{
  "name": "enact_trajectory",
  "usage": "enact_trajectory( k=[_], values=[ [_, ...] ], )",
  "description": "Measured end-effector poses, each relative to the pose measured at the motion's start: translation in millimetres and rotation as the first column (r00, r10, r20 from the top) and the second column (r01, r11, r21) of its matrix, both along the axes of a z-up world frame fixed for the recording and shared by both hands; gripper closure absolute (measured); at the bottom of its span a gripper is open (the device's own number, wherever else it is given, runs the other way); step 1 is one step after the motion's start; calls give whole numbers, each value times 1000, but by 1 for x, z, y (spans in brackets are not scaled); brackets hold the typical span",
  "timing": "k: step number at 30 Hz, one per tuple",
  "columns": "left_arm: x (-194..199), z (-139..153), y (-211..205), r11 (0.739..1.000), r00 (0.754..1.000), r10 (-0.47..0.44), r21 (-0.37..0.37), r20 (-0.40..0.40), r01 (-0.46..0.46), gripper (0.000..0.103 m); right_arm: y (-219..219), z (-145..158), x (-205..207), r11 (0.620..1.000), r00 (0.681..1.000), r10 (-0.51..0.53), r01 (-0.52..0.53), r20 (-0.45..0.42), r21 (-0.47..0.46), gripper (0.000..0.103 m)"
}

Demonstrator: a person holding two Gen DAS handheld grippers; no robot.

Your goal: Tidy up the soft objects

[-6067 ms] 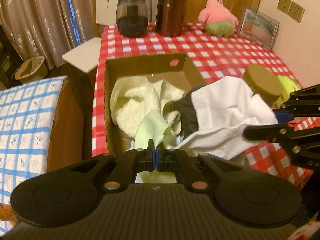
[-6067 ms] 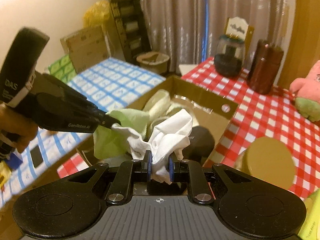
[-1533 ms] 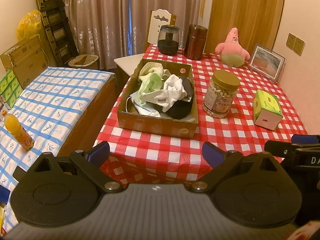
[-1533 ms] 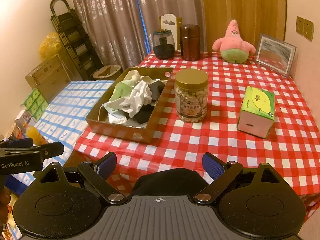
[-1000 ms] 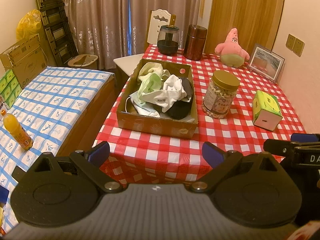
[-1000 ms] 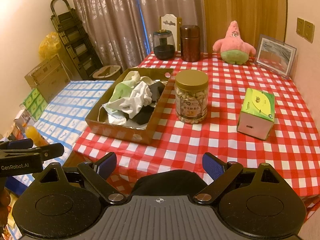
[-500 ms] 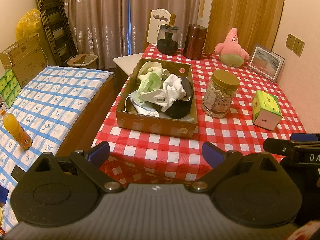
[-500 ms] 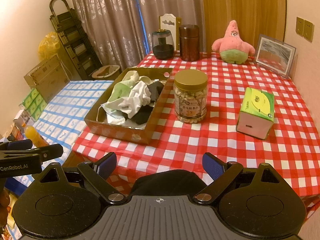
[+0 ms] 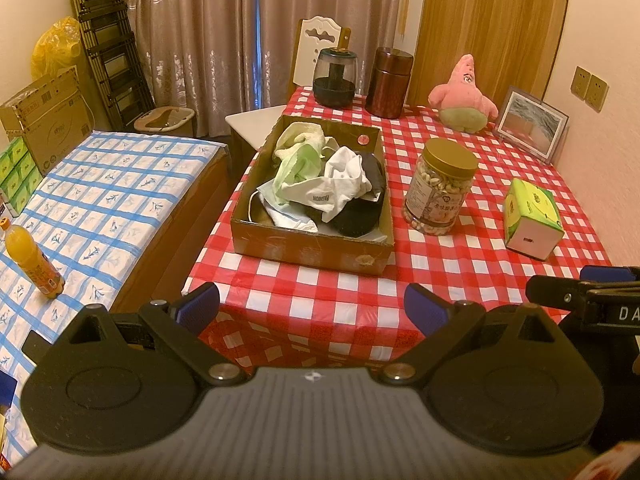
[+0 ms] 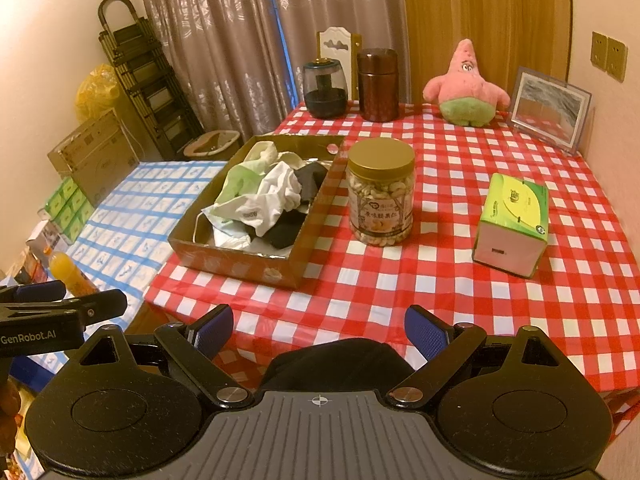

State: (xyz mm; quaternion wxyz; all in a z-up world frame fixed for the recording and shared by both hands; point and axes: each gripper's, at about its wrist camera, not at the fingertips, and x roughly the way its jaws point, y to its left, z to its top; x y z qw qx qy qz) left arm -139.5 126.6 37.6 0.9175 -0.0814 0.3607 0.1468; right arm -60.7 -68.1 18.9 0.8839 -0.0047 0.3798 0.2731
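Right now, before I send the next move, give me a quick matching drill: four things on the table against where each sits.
Things:
1. white cloth
2. nut jar
3. tissue box
4. pink plush

Places:
A. far end, beside the picture frame
B. inside the cardboard box
C. right side, nearest the wall
D. just right of the cardboard box

Pairs: 1-B, 2-D, 3-C, 4-A

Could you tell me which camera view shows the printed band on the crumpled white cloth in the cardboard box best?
The left wrist view: the white cloth faces it nearly head-on in the cardboard box, lettering visible. The right wrist view shows it obliquely, lettering smaller.
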Motion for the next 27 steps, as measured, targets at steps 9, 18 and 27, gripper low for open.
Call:
enact_trajectory(
  k=[9, 18, 27],
  values=[
    [0, 0, 0, 1000, 1000, 1, -1, -1, -1, 5, -1, 0, 1, 1000, 1000, 1, -1, -2, 1, 11],
    [-1, -3, -7, 1000, 1000, -7, -5, 0, 7, 5, 0, 0, 1, 1000, 1000, 1, -1, -2, 1, 11],
    [-1, -7, -11, 999, 1000, -18, -27, 3, 18, 5, 0, 0, 1, 1000, 1000, 1, -1, -2, 1, 11]
  ],
)
